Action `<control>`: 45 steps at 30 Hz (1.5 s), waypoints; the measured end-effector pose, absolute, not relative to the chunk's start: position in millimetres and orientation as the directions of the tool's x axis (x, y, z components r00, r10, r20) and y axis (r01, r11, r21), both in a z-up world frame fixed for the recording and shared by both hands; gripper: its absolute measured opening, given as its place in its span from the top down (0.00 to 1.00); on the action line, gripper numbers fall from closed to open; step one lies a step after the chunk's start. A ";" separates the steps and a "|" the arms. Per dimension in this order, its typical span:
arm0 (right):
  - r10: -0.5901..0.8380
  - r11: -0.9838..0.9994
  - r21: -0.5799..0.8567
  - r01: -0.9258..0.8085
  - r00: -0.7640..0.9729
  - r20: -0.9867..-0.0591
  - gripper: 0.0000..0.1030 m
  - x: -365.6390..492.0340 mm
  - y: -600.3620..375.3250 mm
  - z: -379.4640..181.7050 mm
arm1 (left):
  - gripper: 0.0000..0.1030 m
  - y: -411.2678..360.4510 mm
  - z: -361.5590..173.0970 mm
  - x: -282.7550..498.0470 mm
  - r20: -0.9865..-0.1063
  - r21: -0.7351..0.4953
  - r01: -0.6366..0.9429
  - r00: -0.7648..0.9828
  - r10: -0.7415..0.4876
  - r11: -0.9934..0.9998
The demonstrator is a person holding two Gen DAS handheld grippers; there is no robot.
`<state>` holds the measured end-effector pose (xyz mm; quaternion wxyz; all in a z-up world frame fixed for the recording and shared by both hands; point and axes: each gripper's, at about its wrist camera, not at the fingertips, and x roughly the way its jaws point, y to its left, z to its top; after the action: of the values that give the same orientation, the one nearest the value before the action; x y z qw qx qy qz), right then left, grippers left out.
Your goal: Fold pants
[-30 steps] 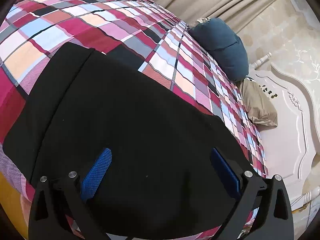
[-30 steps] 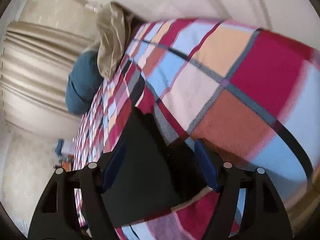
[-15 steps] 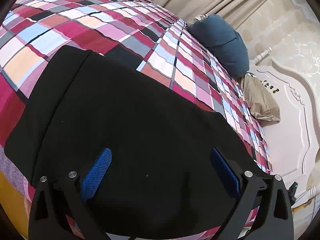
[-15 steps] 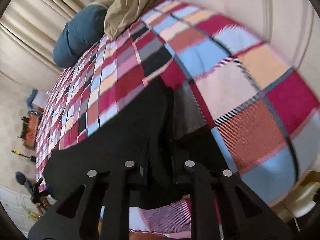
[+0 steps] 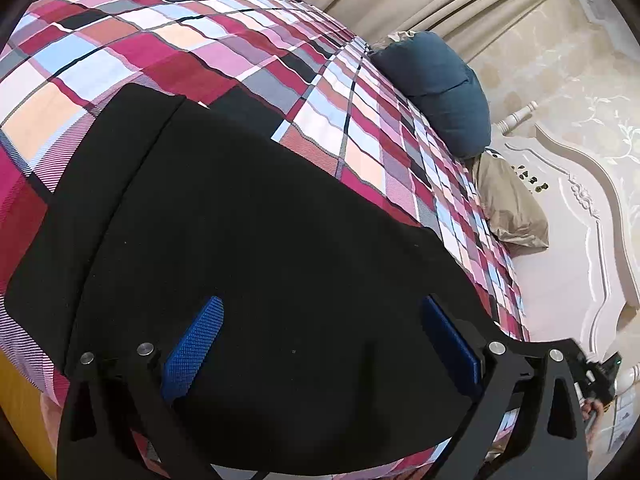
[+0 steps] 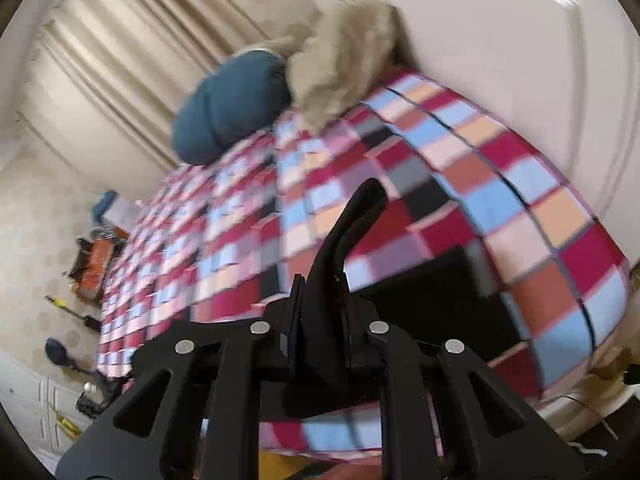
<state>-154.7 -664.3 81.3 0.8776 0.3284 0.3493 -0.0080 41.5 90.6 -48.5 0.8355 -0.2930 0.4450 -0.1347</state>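
Observation:
Black pants [image 5: 248,240] lie spread flat on the plaid bed cover [image 5: 168,40]. My left gripper [image 5: 320,340] is open, its blue pads [image 5: 194,344] wide apart just above the near part of the pants, holding nothing. My right gripper [image 6: 320,300] is shut on a fold of the black pants [image 6: 352,220] and has it lifted off the bed; the cloth sticks up between the jaws. More of the pants [image 6: 436,300] lies on the cover behind it.
A blue pillow [image 5: 440,88] and a tan pillow [image 5: 508,208] lie at the head of the bed by the white headboard [image 5: 568,248]. Curtains [image 6: 120,80] hang behind. Tools and clutter [image 6: 96,256] sit on the floor beyond the bed.
My right gripper closed on the pants' edge and has raised it, the view swinging up over the bed. My left gripper stayed open and nearly still.

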 end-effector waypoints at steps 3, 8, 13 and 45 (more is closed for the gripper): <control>0.236 0.814 0.554 0.175 0.772 -0.590 0.86 -149.5 -635.2 110.3 | 0.05 93.1 -48.8 41.0 -0.656 -0.622 -0.031 0.566 -0.499 0.782; 0.294 0.844 0.534 0.055 0.785 -0.546 0.86 -136.6 -582.4 149.7 | 0.05 96.2 -49.3 40.3 -0.643 -0.643 -0.032 0.565 -0.517 0.765; 0.299 0.874 0.486 0.008 0.779 -0.551 0.86 -120.1 -542.1 168.3 | 0.05 97.7 -49.1 39.6 -0.634 -0.658 -0.038 0.569 -0.525 0.752; 0.570 0.479 0.837 0.266 0.631 -0.527 0.34 -169.1 -799.9 -101.9 | 0.05 80.5 -46.7 43.6 -0.712 -0.546 -0.076 0.566 -0.415 0.834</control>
<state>-169.1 -799.9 -101.8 0.7516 0.5004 0.4177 0.1011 43.6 80.5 -46.7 0.8427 -0.2697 0.4549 -0.1007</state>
